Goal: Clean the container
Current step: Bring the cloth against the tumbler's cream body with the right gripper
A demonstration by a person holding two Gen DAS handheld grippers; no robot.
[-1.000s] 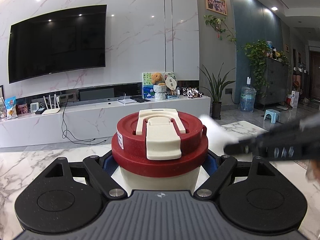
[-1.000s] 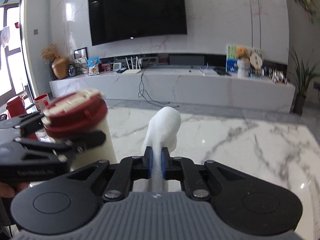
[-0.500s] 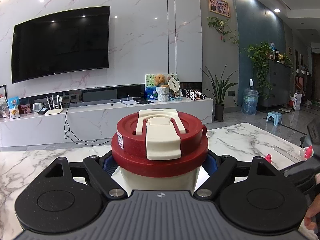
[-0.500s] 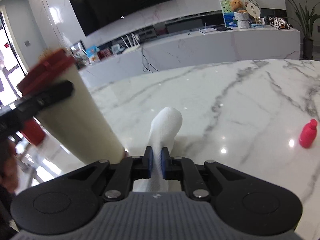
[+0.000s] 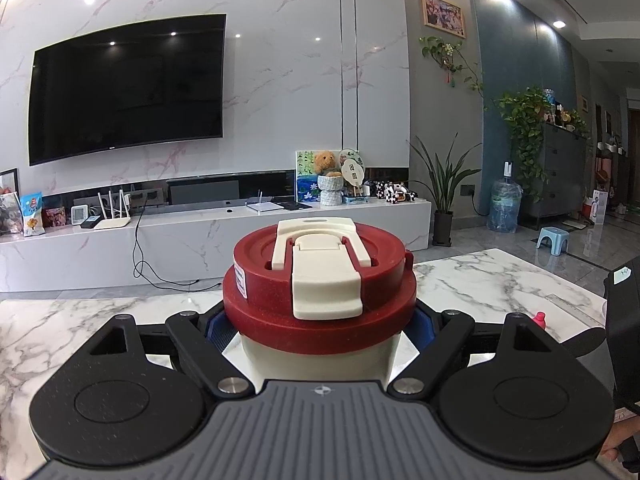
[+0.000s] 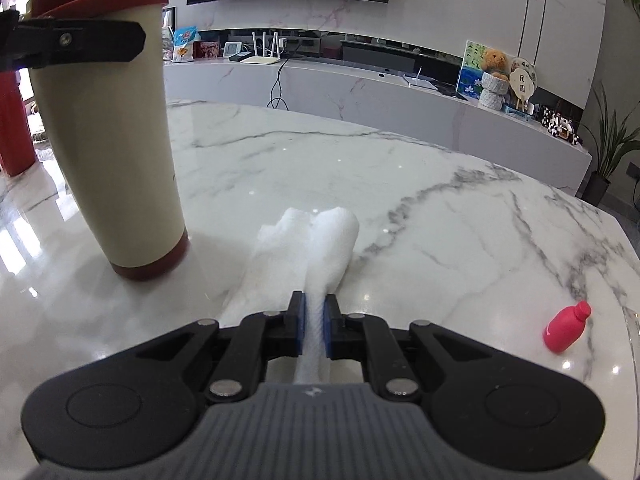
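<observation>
A cream tumbler [image 6: 108, 152] with a dark red lid [image 5: 320, 276] and red base stands upright on the white marble table [image 6: 440, 208]. My left gripper [image 5: 320, 320] is shut on the tumbler just under the lid; one of its fingers [image 6: 80, 42] crosses the cup in the right wrist view. My right gripper [image 6: 314, 320] is shut on a folded white paper towel [image 6: 316, 240]. It is low over the table, to the right of the tumbler's base, and the towel lies on the marble apart from the cup.
A small pink bottle [image 6: 566, 328] lies on the table at the right; it also shows in the left wrist view [image 5: 540, 319]. A red object [image 6: 14, 128] stands behind the tumbler at the left. The table edge curves along the back, with a TV console beyond.
My right gripper has dropped from beside the tumbler's lid down to the table by its base, with the towel held. The left gripper and tumbler have stayed put.
</observation>
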